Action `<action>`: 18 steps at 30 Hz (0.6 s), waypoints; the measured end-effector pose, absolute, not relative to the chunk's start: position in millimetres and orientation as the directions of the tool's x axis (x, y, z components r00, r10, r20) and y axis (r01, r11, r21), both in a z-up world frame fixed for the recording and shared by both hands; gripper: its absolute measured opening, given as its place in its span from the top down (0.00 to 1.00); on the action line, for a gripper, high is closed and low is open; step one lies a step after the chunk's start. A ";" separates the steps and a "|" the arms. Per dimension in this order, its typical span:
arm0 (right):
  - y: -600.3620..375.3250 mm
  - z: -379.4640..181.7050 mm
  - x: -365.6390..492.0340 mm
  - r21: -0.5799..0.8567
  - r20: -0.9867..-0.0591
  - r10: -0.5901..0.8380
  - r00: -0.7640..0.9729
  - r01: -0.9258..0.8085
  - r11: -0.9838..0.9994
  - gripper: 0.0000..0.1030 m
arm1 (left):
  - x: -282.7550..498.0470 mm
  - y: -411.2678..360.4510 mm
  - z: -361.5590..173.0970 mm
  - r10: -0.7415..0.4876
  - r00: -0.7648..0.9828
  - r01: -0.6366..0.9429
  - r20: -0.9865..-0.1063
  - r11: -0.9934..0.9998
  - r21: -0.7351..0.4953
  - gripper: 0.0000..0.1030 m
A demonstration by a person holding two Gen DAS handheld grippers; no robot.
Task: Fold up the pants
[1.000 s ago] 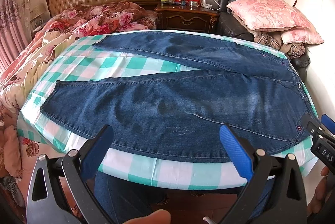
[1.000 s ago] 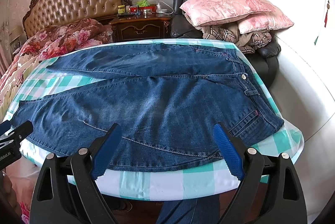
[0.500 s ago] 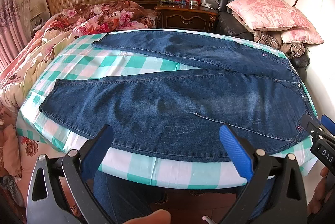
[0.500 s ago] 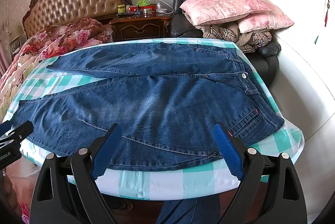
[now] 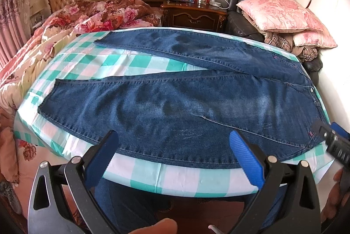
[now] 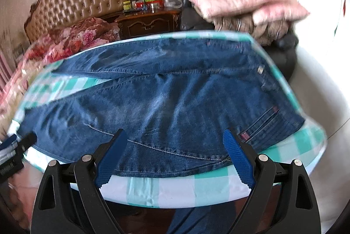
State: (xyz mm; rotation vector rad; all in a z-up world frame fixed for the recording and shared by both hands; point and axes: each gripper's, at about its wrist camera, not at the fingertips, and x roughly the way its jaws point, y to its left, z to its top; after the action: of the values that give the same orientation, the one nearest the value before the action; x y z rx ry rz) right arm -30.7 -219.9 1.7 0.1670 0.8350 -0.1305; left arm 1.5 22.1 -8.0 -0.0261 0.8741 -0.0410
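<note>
The pants (image 5: 175, 107) lay sideways at 12 o'clock from both wide-open hand-held grippers, left (image 5: 177, 155) and right (image 6: 175, 155).

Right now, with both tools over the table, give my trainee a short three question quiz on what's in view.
1. True or false: the left tool is already clamped on the jeans.
2. Multiple choice: the waistband of the jeans lies toward which end of the checked tablecloth? A) the end near the floral bedding B) the end near the pink pillow C) hanging off the near edge
3. Fill in: the two legs lie spread ____, with tablecloth showing between them.

Key: 1 false, its blue pads stand wide apart above the near hem side, as do those of the right tool. 2 B. 3 apart.
</note>
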 end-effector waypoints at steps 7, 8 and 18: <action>-339.4 0.2 51.4 0.158 -0.787 -0.089 0.610 0.340 0.927 0.16 | 4.8 42.1 -13.6 -0.148 0.683 0.052 -0.715 0.987 -0.155 0.02; -359.3 -1.1 69.9 0.160 -0.800 -0.094 0.593 0.361 0.919 0.16 | 6.1 42.3 -15.1 -0.140 0.684 0.056 -0.716 0.988 -0.141 0.02; -526.5 -55.7 273.6 0.186 -0.895 -0.067 0.441 0.506 0.842 0.16 | 38.0 74.4 -39.9 -0.174 0.576 -0.009 -0.798 0.976 -0.219 0.02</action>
State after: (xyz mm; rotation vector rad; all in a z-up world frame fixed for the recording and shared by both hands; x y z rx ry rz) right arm 273.6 -526.5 -55.7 0.4678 1.0626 -0.3722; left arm 38.0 74.4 -39.9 -0.2077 0.9534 -0.0972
